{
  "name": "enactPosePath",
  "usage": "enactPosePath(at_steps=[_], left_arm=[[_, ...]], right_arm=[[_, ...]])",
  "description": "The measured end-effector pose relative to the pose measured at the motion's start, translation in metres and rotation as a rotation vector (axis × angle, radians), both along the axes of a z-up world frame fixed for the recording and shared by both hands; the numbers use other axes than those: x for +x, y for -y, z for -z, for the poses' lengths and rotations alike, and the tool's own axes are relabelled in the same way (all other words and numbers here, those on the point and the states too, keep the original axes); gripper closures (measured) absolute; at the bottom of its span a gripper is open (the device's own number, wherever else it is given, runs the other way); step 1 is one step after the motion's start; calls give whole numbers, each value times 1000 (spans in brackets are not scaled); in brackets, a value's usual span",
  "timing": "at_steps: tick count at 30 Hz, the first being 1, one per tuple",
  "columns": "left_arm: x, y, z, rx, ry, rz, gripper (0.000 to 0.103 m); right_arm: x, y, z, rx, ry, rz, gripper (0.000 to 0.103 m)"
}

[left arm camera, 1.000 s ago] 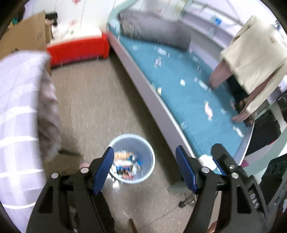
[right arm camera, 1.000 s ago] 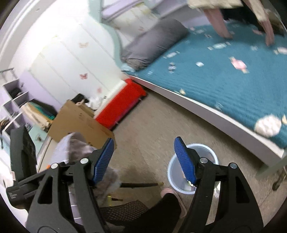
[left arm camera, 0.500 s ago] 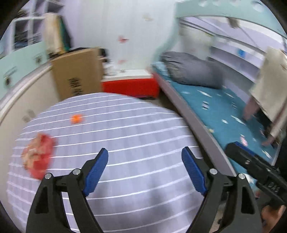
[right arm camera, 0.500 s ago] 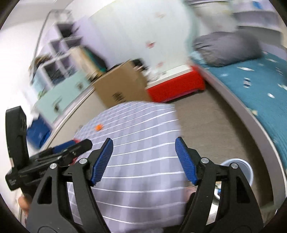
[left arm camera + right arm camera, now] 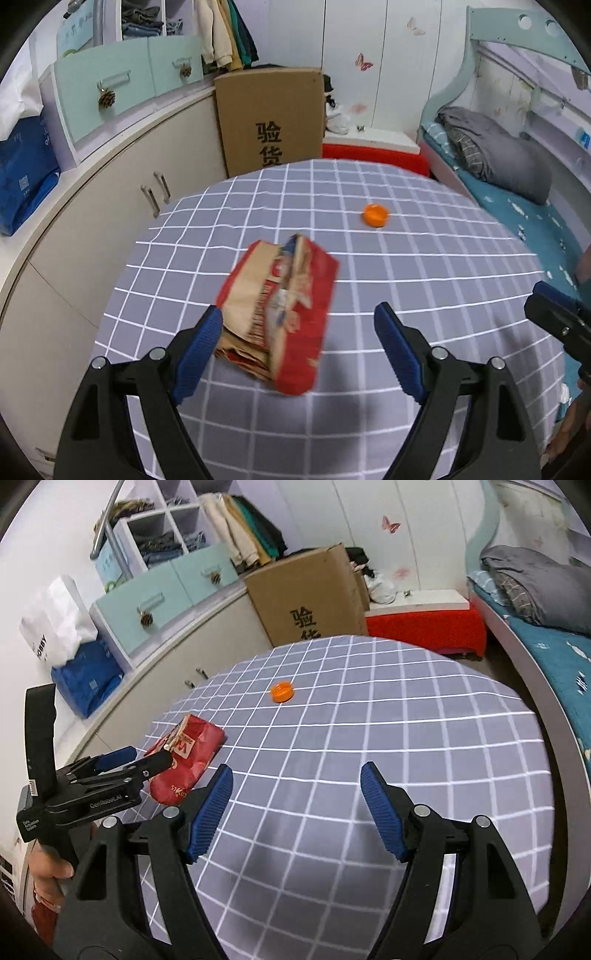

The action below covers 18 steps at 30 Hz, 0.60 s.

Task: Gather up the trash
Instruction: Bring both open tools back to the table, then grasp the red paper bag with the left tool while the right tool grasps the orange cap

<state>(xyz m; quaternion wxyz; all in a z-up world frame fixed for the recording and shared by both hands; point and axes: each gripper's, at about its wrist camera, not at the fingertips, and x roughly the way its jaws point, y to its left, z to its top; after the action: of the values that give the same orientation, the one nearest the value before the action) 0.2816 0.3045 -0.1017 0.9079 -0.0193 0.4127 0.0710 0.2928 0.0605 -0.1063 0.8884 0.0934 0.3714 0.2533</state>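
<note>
Blue-padded jaws of the left gripper (image 5: pixel 299 349) stand wide apart above the grey checked tablecloth (image 5: pixel 424 266), nothing pinched between them; the crumpled red snack wrapper (image 5: pixel 282 314) lies on the cloth just beyond its left pad. To the right, the right gripper (image 5: pixel 295 810) also gapes empty over bare cloth. Farther off, an orange bottle cap (image 5: pixel 376 214) sits well apart from the wrapper. Beyond the table stands a cardboard box (image 5: pixel 269 118), with a bed (image 5: pixel 517 199) at far right.

Your bench (image 5: pixel 424 280): matt checked cloth; red wrapper (image 5: pixel 284 317): glossy crinkled foil or plastic; orange cap (image 5: pixel 375 214): smooth plastic; box (image 5: pixel 269 118): matt cardboard; fingers (image 5: pixel 199 347): ribbed blue pads
</note>
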Motion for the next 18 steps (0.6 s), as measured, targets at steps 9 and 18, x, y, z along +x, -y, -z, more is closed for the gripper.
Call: enactPosePath(at_steps=[9,18], left_arm=[[21,-4,15,113,-40,26,35],[34,-1,15,119,-32,61,85]], right_arm=[[32,-28,13,-41,-27,-29,32],[71,-49,19,-70,-51,-33,32]])
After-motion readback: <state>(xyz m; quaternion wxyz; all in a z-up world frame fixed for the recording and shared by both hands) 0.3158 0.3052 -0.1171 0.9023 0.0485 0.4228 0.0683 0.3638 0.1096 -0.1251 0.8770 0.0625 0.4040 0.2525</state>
